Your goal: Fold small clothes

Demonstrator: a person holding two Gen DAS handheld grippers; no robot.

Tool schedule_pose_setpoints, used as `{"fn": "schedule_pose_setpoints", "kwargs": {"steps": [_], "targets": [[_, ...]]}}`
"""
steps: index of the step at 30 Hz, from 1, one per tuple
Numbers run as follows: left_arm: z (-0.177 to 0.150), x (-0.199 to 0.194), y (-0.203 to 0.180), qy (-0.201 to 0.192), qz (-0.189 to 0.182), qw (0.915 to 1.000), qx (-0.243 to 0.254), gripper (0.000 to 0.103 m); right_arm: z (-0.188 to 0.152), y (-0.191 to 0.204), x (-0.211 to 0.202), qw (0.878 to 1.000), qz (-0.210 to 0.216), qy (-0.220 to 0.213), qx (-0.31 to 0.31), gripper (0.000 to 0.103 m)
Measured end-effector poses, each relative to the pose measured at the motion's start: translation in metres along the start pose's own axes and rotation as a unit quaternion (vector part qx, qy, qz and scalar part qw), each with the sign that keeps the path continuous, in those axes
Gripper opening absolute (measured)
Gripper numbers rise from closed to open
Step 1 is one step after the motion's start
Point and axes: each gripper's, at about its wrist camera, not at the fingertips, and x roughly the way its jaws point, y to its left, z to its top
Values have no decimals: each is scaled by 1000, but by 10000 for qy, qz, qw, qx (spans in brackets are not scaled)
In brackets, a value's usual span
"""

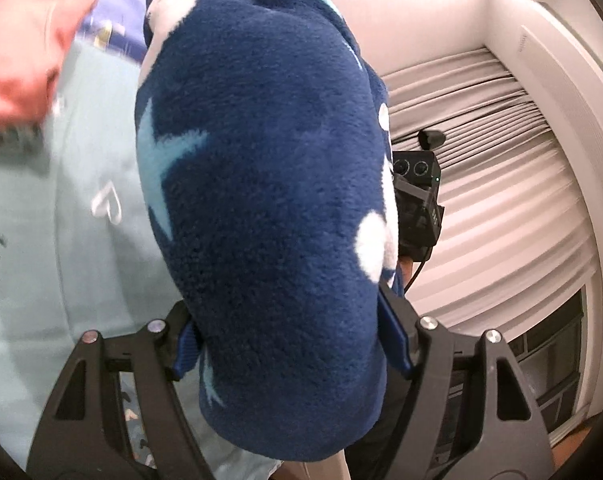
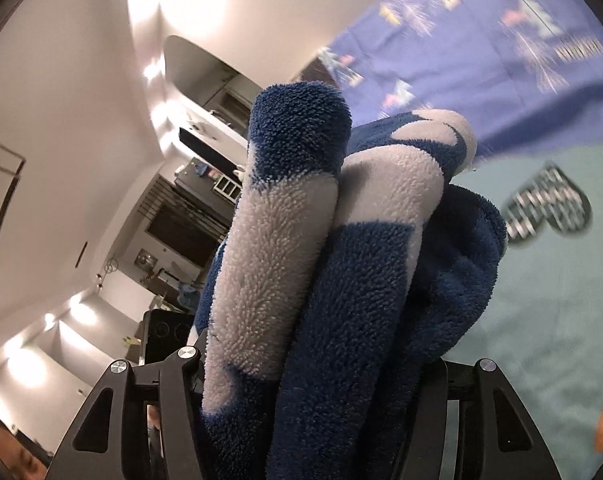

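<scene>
navy fleece garment [image 1: 261, 200] bunched between both grippers' jaws, clamped.

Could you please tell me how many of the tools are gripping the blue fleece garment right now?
2. The left tool clamps the blue fleece garment by one bunched part; the right tool clamps another bunched part.

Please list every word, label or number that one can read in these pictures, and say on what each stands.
"THI", uncertain: letters at the edge of the mint cloth, blurred and cut off.
Heart print on the mint cloth: striped lettering, too blurred to read.
Purple cloth: printed block, too blurred to read.
Air conditioner: a mark, too small to read.
Blue fleece garment: shapes only, no text.
</scene>
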Motion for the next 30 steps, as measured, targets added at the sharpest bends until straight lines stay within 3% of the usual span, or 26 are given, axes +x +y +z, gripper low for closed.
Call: {"fn": "schedule_pose_setpoints", "kwargs": {"steps": [6,12,20,24,30], "targets": [[40,-60,0,-382,104,9990,196,74,43,57,45,9987,-31,92,-492,58],[87,-116,36,-796,381,9959,200,74,77,86,120,9949,-50,220,-985,58],[146,-153,120,-1092,796,9908,32,74,110,48,235,9973,-43,350,-646,58],[158,-146,158,-1244,867,9884,-79,74,114,15,271,9985,-53,417,-356,58],[163,-121,228,-1122,835,9889,-501,74,113,-26,317,9960,-538,628,-329,58]]}}
